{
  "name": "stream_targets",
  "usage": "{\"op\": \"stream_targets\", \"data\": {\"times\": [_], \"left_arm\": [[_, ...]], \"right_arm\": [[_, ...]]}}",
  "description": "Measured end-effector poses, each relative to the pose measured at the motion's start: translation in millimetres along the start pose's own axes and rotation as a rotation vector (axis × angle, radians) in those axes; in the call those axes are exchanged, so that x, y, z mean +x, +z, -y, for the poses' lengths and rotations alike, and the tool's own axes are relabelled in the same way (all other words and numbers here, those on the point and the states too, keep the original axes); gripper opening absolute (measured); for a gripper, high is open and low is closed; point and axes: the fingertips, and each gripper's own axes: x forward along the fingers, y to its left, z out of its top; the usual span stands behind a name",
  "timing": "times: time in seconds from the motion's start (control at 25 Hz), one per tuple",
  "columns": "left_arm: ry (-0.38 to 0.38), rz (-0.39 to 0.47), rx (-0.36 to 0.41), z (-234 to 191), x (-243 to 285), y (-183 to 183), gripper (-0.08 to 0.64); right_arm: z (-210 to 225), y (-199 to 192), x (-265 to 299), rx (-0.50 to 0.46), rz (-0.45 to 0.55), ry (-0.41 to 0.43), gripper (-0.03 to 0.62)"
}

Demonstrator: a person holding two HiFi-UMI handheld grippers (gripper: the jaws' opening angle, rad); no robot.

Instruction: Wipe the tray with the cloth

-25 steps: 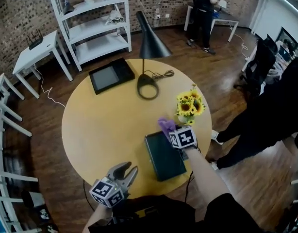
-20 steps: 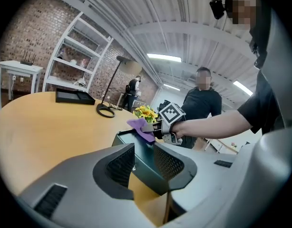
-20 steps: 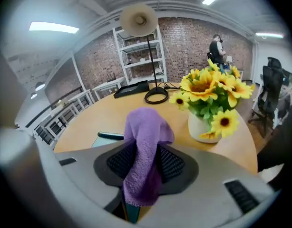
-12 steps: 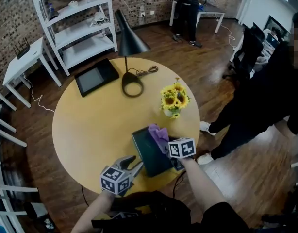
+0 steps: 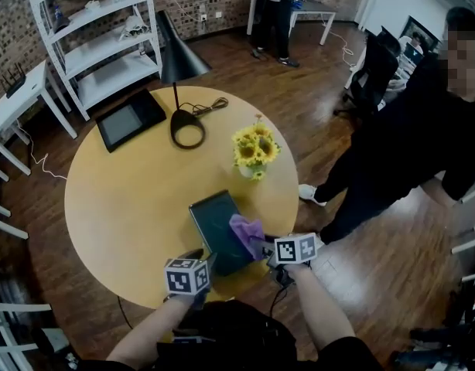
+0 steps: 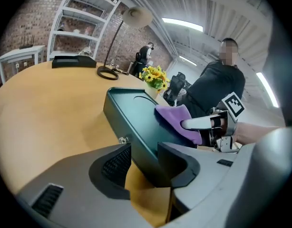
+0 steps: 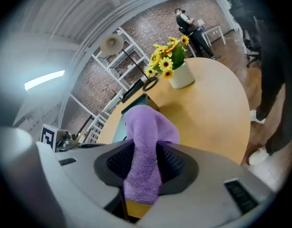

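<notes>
Nearest the wearer, the left gripper [image 6: 145,148] is now being held at the near corner of the tray [image 6: 131,110]. It has been brought in from the edge of the bench [image 5: 121,199], short of the tray, where it was hanging a second ago with its jaws almost together. Those jaws are now being kept partly apart with the corner's rim standing between them, and no clamping is being shown yet.

Just right of that corner, the right gripper [image 7: 145,151] is being kept closed on the purple cloth [image 5: 245,229]. The cloth has been drawn from the tray's far right corner down to its near right part, where it is lying on the tray. A stroke is probably being finished while the tray is being readied for steadying, and the tray's left part is likely still to be wiped.

Beyond the tray's far right corner, a vase of sunflowers [image 5: 253,147] is standing near enough to be knocked by a long outward stroke. Farther beyond the tray, a black lamp [image 5: 179,60] and a flat dark slab [image 5: 131,118] are lying well apart from it. To the tray's right, off the bench, a person in black [image 5: 400,130] is standing.
</notes>
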Motion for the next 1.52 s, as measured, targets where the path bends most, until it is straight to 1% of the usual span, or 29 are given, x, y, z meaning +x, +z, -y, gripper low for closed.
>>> {"op": "stream_targets", "data": {"times": [0.08,0.16,0.28,0.36,0.48,0.6,0.76,0.84,0.92,1.0,1.08,1.16,1.24,1.36,1.52], "left_arm": [[-0.034,0.004,-0.029,4,2,1,0.169],[-0.056,0.003,-0.041,6,3,4,0.177],[-0.060,0.006,-0.036,2,-3,8,0.178],[-0.055,0.020,-0.056,-7,-8,12,0.178],[-0.020,0.044,-0.095,-27,-14,20,0.179],[0.034,0.071,-0.088,-53,-22,30,0.178],[0.092,0.100,-0.082,-88,-26,47,0.178],[0.106,0.103,-0.065,-93,-25,49,0.178],[0.119,0.107,-0.009,-88,-25,47,0.176],[0.133,0.115,0.067,-80,-27,45,0.176],[0.139,0.118,0.114,-76,-32,44,0.176],[0.128,0.108,0.123,-72,-37,43,0.176],[0.109,0.083,0.120,-71,-41,39,0.176],[0.086,0.041,0.130,-72,-41,28,0.176],[0.060,0.035,0.112,-74,-39,22,0.178]], "right_arm": [[-2,0,2,0.009,0.015,-0.008,0.138],[-6,-1,5,0.007,0.013,-0.018,0.137],[-15,-3,11,0.004,0.003,-0.015,0.133],[-22,-6,17,0.010,-0.003,0.010,0.133],[-37,-10,32,0.006,-0.019,0.049,0.133],[-57,-14,48,0.000,-0.040,0.081,0.135],[-82,-19,68,0.056,-0.033,0.125,0.135],[-86,-21,70,0.076,-0.021,0.142,0.135],[-84,-15,63,0.102,0.015,0.172,0.131],[-70,9,51,0.169,0.114,0.188,0.114],[-44,44,46,0.251,0.218,0.167,0.112],[-17,76,55,0.330,0.266,0.133,0.112],[6,97,72,0.438,0.282,0.107,0.112],[19,110,98,0.621,0.313,0.107,0.112],[15,97,108,0.733,0.388,0.151,0.112]]}}
